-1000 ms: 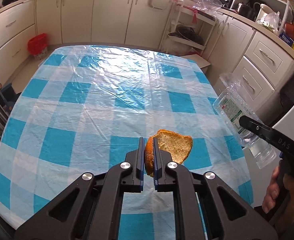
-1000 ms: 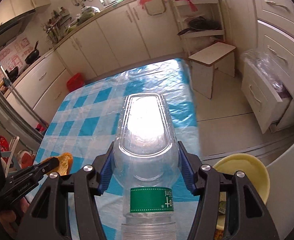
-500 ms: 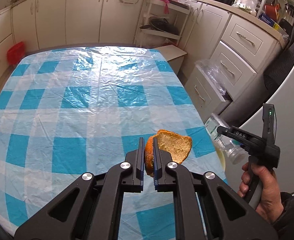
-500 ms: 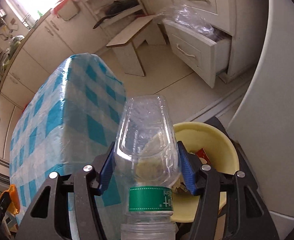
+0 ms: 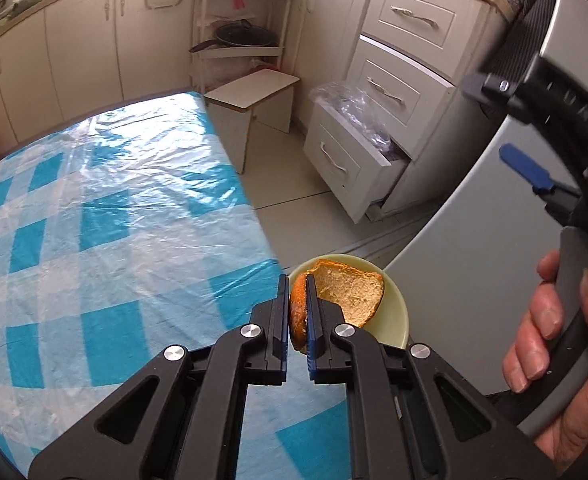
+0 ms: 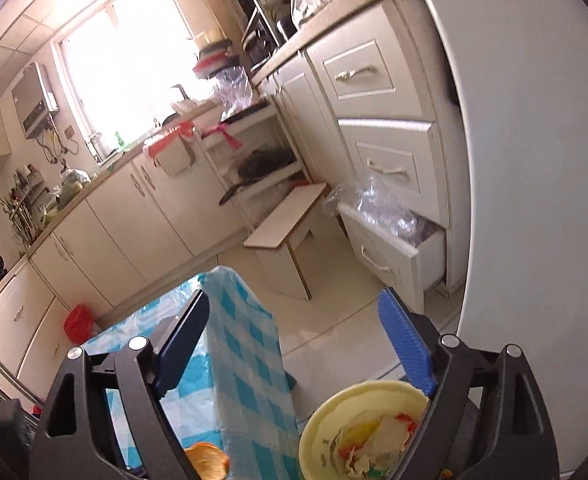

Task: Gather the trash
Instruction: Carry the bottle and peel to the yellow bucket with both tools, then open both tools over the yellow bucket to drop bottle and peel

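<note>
My left gripper [image 5: 297,310] is shut on a piece of orange peel [image 5: 348,292], held past the table's right edge, above the yellow bin [image 5: 394,312]. My right gripper [image 6: 294,340] is opening, its jaws spread wide with nothing between them. Below it in the right wrist view, the yellow bin [image 6: 334,412] holds crumpled paper and coloured scraps [image 6: 378,438]. The clear plastic bottle is not visible in either view. The orange peel [image 6: 205,454] shows at the bottom edge there. In the left wrist view a hand [image 5: 554,344] holds the right gripper's handle at the far right.
The table with a blue-and-white checked cloth [image 5: 93,220] fills the left. A white fridge side [image 5: 474,208] stands right of the bin. A low white stool [image 5: 253,92] and an open drawer holding plastic bags [image 5: 354,148] lie beyond on the tiled floor.
The right gripper opened and the bottle left its jaws; it now tilts up toward the cabinets. The left gripper carried the peel rightward from over the table to above the bin.
</note>
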Available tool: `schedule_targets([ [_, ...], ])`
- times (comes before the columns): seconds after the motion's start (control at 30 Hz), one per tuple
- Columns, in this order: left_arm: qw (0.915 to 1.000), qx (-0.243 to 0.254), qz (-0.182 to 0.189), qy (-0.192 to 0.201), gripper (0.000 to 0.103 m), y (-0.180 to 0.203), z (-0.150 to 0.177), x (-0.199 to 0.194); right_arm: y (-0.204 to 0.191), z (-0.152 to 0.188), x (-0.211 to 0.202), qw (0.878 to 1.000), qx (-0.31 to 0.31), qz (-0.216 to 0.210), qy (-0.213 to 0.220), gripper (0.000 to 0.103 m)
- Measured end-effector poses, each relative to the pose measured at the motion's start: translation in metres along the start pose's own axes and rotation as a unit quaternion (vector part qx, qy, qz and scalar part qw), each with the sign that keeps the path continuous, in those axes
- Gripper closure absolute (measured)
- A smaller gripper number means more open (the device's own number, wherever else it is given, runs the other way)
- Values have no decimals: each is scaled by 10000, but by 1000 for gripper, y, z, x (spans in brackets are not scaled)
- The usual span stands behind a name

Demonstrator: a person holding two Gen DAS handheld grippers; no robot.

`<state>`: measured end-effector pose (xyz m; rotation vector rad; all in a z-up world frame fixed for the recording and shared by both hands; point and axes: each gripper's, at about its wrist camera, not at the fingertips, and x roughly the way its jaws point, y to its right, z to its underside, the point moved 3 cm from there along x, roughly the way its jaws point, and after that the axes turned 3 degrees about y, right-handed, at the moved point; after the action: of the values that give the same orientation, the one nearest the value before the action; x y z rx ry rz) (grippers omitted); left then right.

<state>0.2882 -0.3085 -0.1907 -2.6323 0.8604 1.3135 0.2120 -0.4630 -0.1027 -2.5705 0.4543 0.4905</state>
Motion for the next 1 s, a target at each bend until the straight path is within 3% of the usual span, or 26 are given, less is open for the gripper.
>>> schedule_targets([
  [0.13,9986,342,130,-381,95,38,-5,38,9,-15,-7,9996,70,53,256,19],
  [0.2,9972,459,63,-584,79,51,-5,57,15,-19,-7,9994,164,50,286,19],
  [0.3,9978,397,76,-532,58,58,-4,60,22,-24,-5,9991,316,54,273,19],
  [0.4,9983,373,54,-444,51,58,-3,53,27,-26,-7,9986,469,12,250,19],
  [0.63,9997,42,-194,-173,45,25,-3,18,26,-24,-7,9987,475,-18,168,17],
  [0.83,9976,-90,-661,167,34,-6,2,-31,3,-10,10,9993,155,-104,-322,16],
  [1.0,9932,-147,-1088,387,28,-32,9,-69,-18,3,14,9985,-205,-171,-471,16],
])
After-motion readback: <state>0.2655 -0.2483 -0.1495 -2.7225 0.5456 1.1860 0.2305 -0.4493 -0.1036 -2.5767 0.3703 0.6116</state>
